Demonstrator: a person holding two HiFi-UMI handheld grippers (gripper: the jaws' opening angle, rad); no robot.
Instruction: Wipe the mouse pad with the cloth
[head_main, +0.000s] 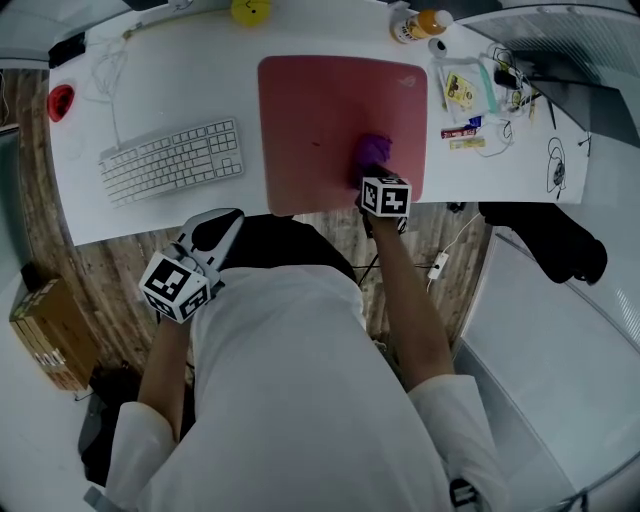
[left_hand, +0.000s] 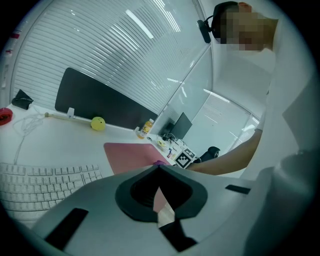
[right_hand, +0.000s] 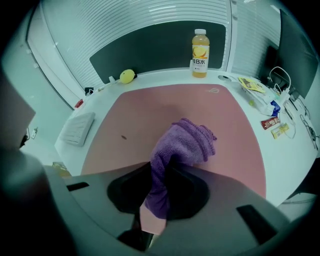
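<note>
My right gripper (right_hand: 157, 200) is clamped on one end of the purple cloth (right_hand: 187, 142). The bunched free end lies ahead of the jaws and rests on the pink mouse pad (right_hand: 150, 115), so it seems the cloth, not the gripper, meets the surface. The cloth sits on the pad's near right part, which I judge leaves most of the pad ahead and to the left still to wipe. My right forearm reaches straight forward from my body over the near edge of the counter (head_main: 150, 80), with the gripper angled down at the pad. My left gripper (head_main: 215, 228) has its jaws together on nothing. I hold it back off the counter, close to my body and below the keyboard (head_main: 170, 160), with the elbow bent, clear of the wiping path.
</note>
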